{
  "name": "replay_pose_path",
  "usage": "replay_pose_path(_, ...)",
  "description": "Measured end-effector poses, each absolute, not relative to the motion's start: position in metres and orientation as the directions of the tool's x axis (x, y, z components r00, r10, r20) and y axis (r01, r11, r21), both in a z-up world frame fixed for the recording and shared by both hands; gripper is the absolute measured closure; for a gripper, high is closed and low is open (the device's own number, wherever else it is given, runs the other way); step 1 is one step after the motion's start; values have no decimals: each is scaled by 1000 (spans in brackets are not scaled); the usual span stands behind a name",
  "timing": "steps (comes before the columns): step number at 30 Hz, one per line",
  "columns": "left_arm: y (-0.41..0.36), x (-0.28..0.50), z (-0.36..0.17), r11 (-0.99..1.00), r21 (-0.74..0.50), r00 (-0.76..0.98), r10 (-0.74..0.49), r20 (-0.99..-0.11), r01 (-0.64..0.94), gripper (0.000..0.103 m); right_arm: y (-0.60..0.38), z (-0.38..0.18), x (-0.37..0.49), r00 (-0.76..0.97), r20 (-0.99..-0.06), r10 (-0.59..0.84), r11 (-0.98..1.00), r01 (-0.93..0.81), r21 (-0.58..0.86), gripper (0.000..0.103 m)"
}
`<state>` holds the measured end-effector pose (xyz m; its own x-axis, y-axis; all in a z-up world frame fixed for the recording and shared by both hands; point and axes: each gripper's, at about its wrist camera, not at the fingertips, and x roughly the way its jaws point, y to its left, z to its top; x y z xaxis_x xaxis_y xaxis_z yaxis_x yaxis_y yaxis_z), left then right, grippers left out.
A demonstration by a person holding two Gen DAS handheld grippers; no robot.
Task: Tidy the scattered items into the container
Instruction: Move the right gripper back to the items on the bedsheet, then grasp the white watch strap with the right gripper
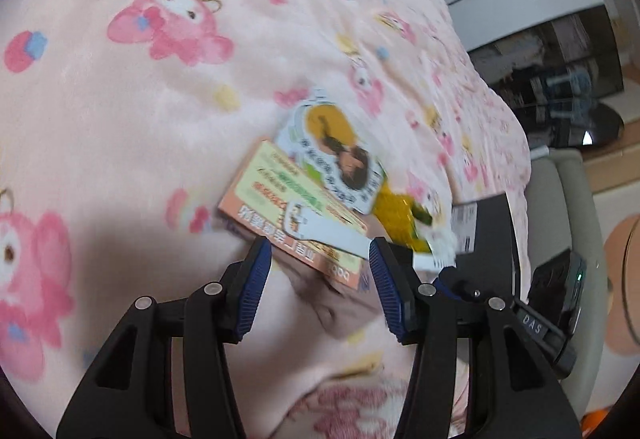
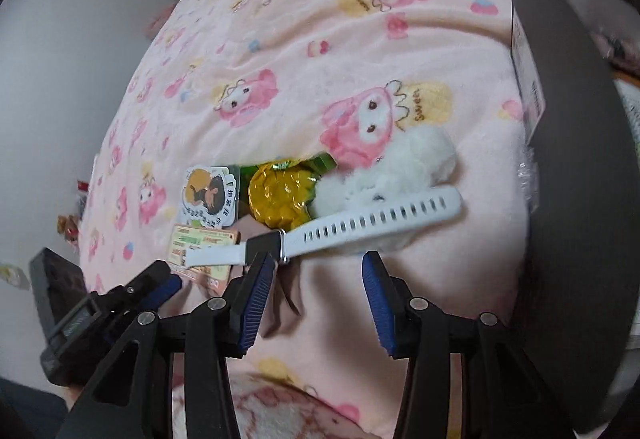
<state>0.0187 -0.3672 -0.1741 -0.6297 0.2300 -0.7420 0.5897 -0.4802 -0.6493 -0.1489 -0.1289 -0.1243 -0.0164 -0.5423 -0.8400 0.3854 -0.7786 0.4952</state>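
Several small items lie in a heap on a pink cartoon-print blanket [image 2: 320,39]. They are a white watch [image 2: 360,227], a gold foil sweet [image 2: 280,199], a white fluffy ball [image 2: 404,163], a cartoon sticker card [image 1: 340,147] and an orange printed card [image 1: 288,207]. A black box [image 2: 568,159] stands at the heap's right. My left gripper [image 1: 320,255] hangs open just above the orange card's near corner, gripping nothing. My right gripper [image 2: 319,265] is open too, just short of the watch, with its left fingertip beside the watch's black face.
In the right wrist view one finger of the left gripper [image 2: 160,289] shows at lower left, close beside the right one. The bed's edge drops off past the black box [image 1: 492,227] towards a beige chair [image 1: 568,199] and dark furniture [image 1: 560,71]. A white wall [image 2: 60,99] lies left.
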Motion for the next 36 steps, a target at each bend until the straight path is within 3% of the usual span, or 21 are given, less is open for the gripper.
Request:
replay_pose_path(7,-370,14,-192,-383,-742,-656,352,-668,550,52,-141,-143,-157,13,-821,-571,-763,361,537,60)
replay_pose_path(14,-361,13,-192,-427,-716,-628,351,-694,553,52,-157,-138,-157,-10,-792,-611,-723,415,553,90)
replay_pose_path(22,-333,8,-158,-487,-719,-616,387,-686,495,52,-115,-106,-128,-69,-746,-663,-700,412,584,99)
replay_pose_path(32,-242,-12,-124,-571,-723,-565,472,-677,389,51,-14,-74,-102,-221,-713,-665,-735,361,574,101)
replay_pose_path(36,-214,-25,-120,-641,-638,-519,404,-753,427,50,12,-79,-102,-230,-704,-672,-735,322,597,101)
